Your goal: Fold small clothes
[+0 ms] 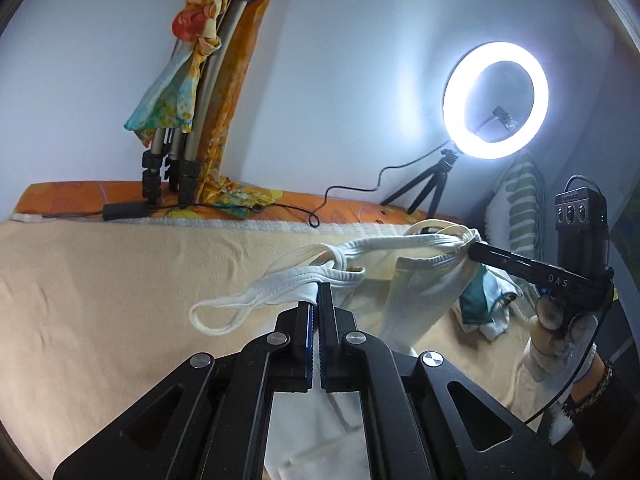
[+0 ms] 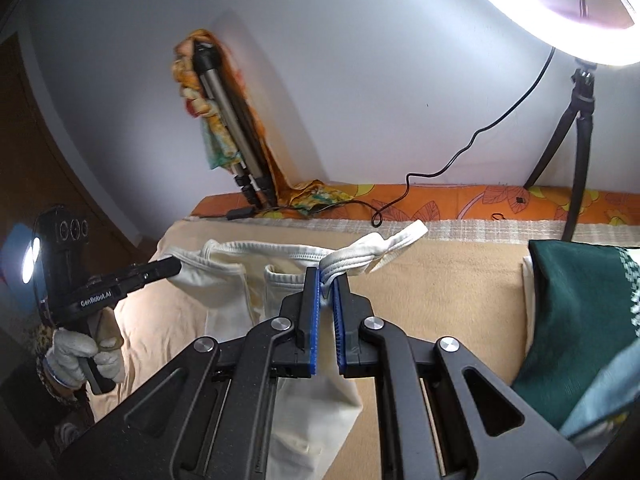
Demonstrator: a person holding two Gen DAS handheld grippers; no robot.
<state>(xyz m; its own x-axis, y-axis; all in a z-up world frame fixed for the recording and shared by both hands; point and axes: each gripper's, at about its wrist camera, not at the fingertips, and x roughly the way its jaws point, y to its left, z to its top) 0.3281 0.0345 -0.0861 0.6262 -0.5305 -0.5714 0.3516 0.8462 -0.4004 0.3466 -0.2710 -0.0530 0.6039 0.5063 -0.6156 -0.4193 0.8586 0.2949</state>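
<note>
A small white sleeveless vest (image 1: 420, 292) hangs in the air above a beige blanket (image 1: 120, 280), held up by its two shoulder straps. My left gripper (image 1: 319, 294) is shut on one strap. My right gripper (image 2: 328, 280) is shut on the other strap, and it shows at the right of the left wrist view (image 1: 474, 250). The left gripper shows at the left of the right wrist view (image 2: 176, 266), pinching the vest (image 2: 224, 280). The vest's body droops between and below the jaws.
A lit ring light (image 1: 495, 100) on a small tripod and a folded tripod (image 1: 192, 140) wrapped in patterned cloth stand at the back by the wall, with cables. A dark green garment (image 2: 576, 320) lies at the right. A pile of clothes (image 1: 484, 300) lies under the right gripper.
</note>
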